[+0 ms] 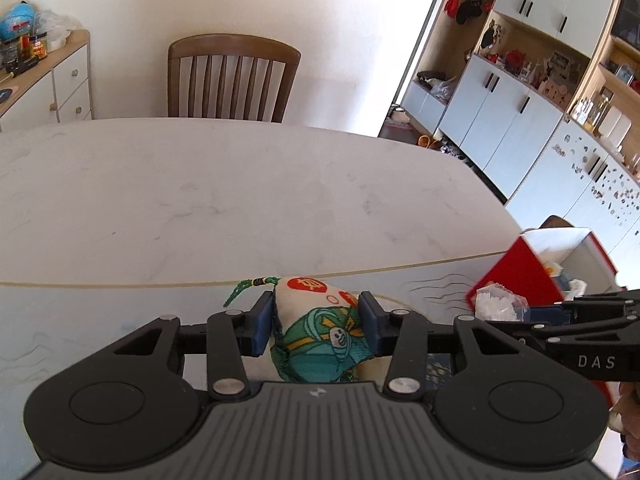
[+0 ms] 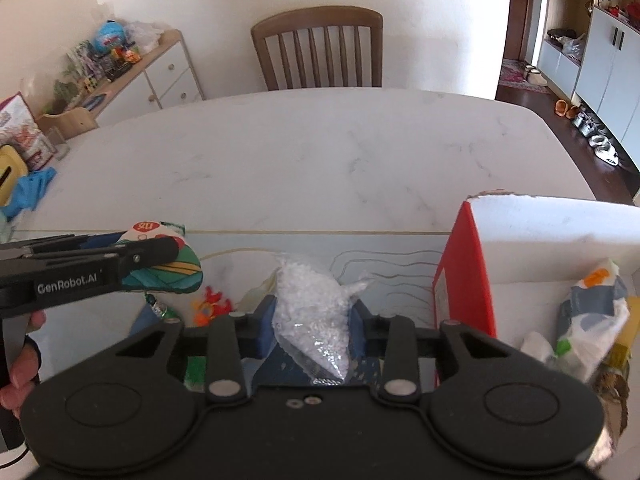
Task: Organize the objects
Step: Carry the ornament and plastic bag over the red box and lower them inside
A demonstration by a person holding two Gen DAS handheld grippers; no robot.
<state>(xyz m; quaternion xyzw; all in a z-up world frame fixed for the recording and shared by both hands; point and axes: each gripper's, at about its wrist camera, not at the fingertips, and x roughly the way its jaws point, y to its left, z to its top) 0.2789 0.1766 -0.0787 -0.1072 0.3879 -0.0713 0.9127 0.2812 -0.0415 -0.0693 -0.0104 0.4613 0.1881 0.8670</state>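
Observation:
My left gripper (image 1: 318, 320) is shut on a stuffed cloth pouch (image 1: 320, 336), cream on top with red seals and a green cartoon print, and a green cord trails from its left end. The blue pads press its two sides. My right gripper (image 2: 314, 318) is shut on a clear bag of white pellets (image 2: 312, 312), which hangs above the table. The right wrist view shows the left gripper (image 2: 152, 258) at the left with the pouch (image 2: 172, 268) in it. In the left wrist view the pellet bag (image 1: 500, 306) shows at the right.
A red and white box (image 2: 464, 280) stands open at the right with wrapped items (image 2: 588, 320) inside. Small orange and green toys (image 2: 208, 306) lie on the white marble table (image 2: 320, 152). A wooden chair (image 2: 320, 52) stands at the far side. A hand (image 2: 24, 364) holds the left gripper.

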